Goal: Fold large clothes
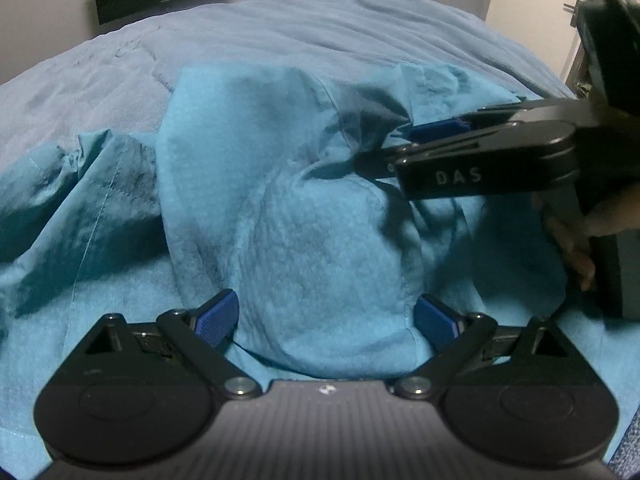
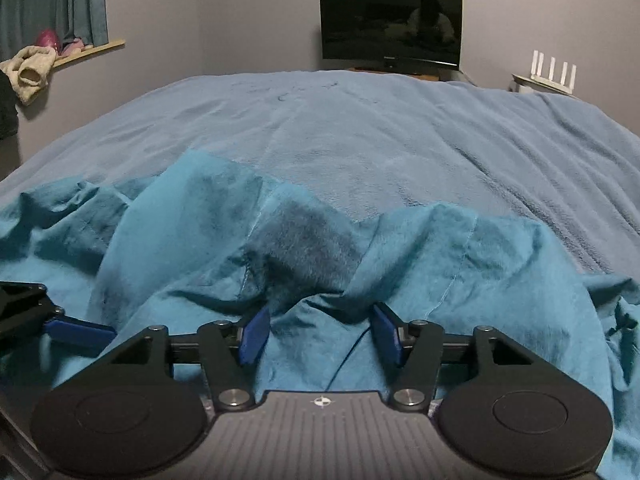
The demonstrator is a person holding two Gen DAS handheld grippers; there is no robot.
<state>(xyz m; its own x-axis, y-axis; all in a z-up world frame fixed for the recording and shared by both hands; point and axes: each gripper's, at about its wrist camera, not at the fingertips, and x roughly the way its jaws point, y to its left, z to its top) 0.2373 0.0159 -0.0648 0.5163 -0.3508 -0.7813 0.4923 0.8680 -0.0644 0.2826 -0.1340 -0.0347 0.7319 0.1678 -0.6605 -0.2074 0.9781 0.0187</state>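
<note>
Teal garment [image 1: 304,216] lies rumpled on the bed [image 1: 280,36], heaped toward its near edge. The left gripper [image 1: 326,316] stands released, its blue pads apart with a raised fold of cloth between them. The right gripper [image 2: 320,332] is likewise released over the bunched cloth, pads clear of it. A dark screen [image 2: 390,26] stands beyond the bed.
</note>
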